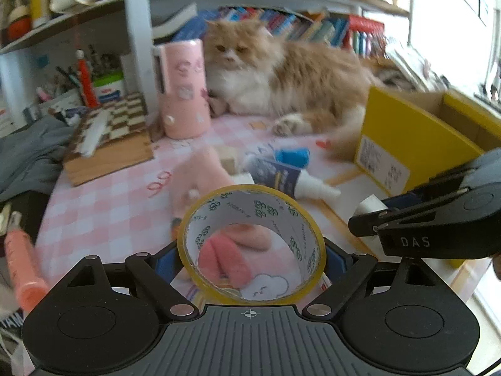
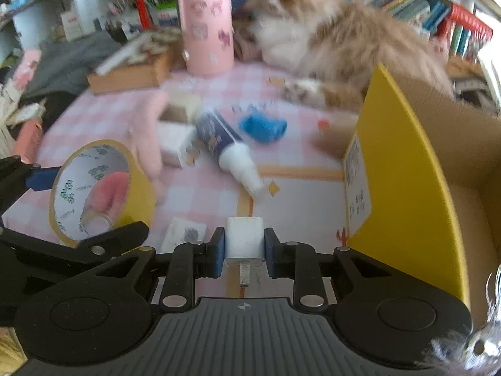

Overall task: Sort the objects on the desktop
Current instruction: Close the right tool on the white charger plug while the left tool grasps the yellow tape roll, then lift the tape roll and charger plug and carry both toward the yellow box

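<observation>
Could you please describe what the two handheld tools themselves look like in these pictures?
Both are matte black plastic. The left tool and right tool each have a ribbed grey-black body, two round housings, silver pivot pins, linkage arms and blue finger pads. White "DAS" lettering marks the right tool's side.

The open yellow cardboard box (image 2: 407, 169) walls off the right side. A fluffy orange-and-white cat (image 1: 281, 75) blocks the back. A blue-and-white tube (image 2: 225, 147), blue cloth (image 2: 263, 128) and pink plush (image 2: 147, 131) clutter the centre. Bare pink checked tablecloth (image 1: 103, 200) leaves passage at left.
</observation>
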Motion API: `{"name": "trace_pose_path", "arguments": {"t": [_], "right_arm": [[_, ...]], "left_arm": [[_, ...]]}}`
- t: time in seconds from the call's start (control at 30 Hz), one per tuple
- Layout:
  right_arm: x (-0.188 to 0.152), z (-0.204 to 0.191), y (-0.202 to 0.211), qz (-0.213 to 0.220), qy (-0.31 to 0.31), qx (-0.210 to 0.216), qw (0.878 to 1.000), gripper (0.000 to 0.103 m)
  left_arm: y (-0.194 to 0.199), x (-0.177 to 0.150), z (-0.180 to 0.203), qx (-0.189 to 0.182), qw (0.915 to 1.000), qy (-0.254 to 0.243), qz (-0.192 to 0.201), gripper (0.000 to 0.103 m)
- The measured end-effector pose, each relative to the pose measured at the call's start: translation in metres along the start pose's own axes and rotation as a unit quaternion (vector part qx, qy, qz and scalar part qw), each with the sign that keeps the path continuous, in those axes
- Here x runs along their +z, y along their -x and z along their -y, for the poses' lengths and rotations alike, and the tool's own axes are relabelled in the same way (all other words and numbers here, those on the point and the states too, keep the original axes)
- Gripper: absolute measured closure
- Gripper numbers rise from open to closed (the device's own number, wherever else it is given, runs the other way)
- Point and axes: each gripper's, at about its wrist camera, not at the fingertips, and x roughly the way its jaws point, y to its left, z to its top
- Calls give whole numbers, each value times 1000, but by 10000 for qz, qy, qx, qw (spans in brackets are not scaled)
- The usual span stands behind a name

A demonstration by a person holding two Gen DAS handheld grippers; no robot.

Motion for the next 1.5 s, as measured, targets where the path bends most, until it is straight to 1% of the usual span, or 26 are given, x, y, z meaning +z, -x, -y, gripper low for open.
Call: {"name": "trace_pose_path", "arguments": {"t": [0.17,0.37,0.43,0.53,0.67,0.77,1.17,1.5], "right_arm": [[4,-3,20,358,64,138,9992,80],[11,-2,50,689,82,284,9972,80],[13,-1,60,759,63,308,9966,80],[12,3,74,816,-158,443,9956,80],[4,-2,90,908,-209,526,9943,80],[-7,-9,101,949,-178,573,9937,80],[-50,-15,130,921,70,407,9949,80],[-82,-1,153,917,-181,258,9953,80]], "left_arm": [[24,4,-7,161,9994,266,139,12],[54,9,-10,253,9981,454,343,12],[62,11,-9,274,9976,487,405,12],[72,13,-8,271,9969,576,453,12],[87,11,-6,190,9947,840,556,12],[96,8,-2,130,9937,926,625,12],[117,-18,29,-103,9942,886,605,12],[130,-27,59,-342,9955,608,637,12]]}}
